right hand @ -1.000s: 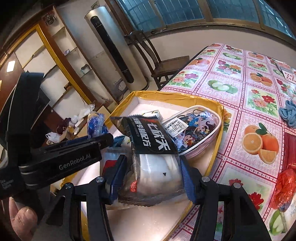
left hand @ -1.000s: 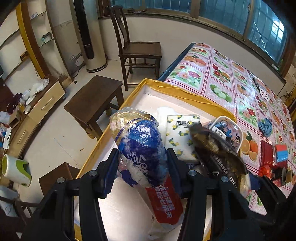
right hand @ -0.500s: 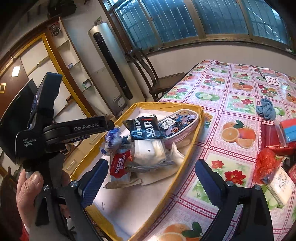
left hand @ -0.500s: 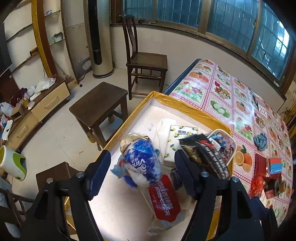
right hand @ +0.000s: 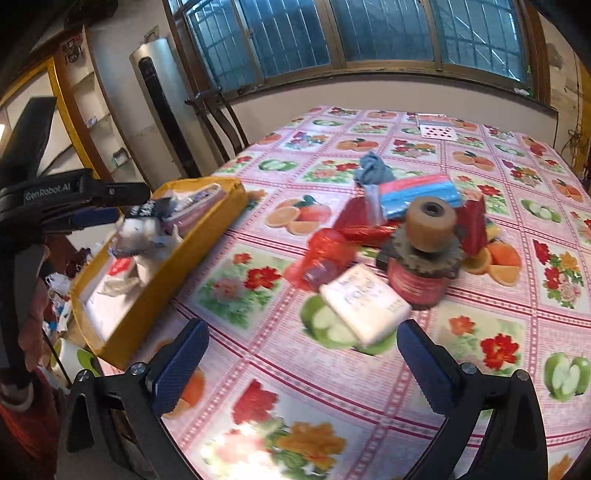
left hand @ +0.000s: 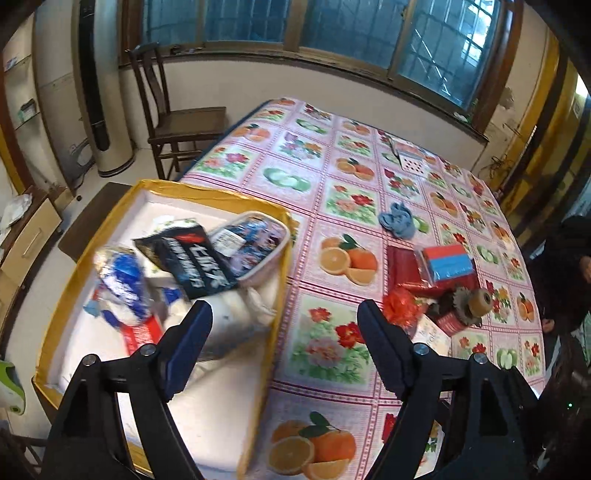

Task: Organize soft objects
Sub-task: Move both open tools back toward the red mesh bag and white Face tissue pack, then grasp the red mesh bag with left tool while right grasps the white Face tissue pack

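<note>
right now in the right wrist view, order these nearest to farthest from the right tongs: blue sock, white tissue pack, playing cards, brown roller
1. white tissue pack, just ahead of the right tongs
2. brown roller, beyond it, slightly right
3. blue sock, mid-table
4. playing cards, far edge by the window

Lit by blue-tinted daylight from barred windows (left hand: 325,29) along far wall; room moderately bright, colours saturated. Soft glare on glossy tablecloth (right hand: 236,446) near bottom edge in right wrist view. Only faint, diffuse shadows under items on desk. Strong fisheye bending at edges, dark vignette in corners. Motion blur smeared packets in yellow tray (left hand: 275,291) and white packet (right hand: 364,302); distant wall sharper.
</note>
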{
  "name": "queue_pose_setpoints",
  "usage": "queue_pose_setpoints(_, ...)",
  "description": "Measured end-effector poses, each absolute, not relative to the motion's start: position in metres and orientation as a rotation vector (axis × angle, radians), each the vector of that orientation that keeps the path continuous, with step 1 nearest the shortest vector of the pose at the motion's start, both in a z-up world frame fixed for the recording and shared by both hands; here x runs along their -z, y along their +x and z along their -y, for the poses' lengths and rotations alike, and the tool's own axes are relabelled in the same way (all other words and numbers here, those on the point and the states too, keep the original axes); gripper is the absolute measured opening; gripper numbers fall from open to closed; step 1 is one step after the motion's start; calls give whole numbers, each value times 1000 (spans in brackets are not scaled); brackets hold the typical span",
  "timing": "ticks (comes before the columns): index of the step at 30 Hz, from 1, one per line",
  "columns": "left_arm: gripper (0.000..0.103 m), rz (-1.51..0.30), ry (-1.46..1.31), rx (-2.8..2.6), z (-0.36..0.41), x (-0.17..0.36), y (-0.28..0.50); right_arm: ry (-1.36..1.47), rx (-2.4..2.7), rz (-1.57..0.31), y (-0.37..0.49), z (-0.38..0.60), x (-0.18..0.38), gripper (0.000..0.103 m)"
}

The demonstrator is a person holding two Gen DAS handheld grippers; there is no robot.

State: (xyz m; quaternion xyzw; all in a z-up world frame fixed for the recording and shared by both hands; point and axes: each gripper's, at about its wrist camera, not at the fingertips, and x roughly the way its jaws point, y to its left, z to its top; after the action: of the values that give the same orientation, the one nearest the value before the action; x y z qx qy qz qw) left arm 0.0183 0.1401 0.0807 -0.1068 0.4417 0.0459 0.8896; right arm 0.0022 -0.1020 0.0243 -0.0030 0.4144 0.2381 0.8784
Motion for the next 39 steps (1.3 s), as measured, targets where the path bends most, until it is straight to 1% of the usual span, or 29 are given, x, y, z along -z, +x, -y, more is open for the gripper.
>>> queue_pose_setpoints(6, 81, -1007, -195, 8, -87, -55, 46, -122, -466, -868, 17, 119, -14, 103)
queue_pose_setpoints(12, 81, -1090, -150, 38, -59, -28, 69, -169, -546, -880, 30, 121, -3, 101)
queue_pose_setpoints(21, 81, -1130, -150, 64, -42, -15, 89, -180, -653, -917, 46, 121, 9, 99)
queue_pose_setpoints(26, 81, -1155, -138, 68, -32, -7, 100, -100, -737, -970, 55, 120, 15, 98)
queue_pose_setpoints(31, 81, -1177, -127, 62, -26, 2, 110, -98, -751, -979, 59, 116, 20, 99)
queue_pose_setpoints(34, 81, -1189, -126, 54, -25, 8, 115, -72, -798, -1029, 57, 109, 26, 100)
queue_pose_setpoints(36, 81, -1197, -124, 56, -25, 10, 117, -53, -872, -1042, 46, 101, 24, 98)
queue_pose_setpoints(39, 81, -1196, -120, 60, -28, 10, 118, -123, -781, -1001, 35, 95, 16, 98)
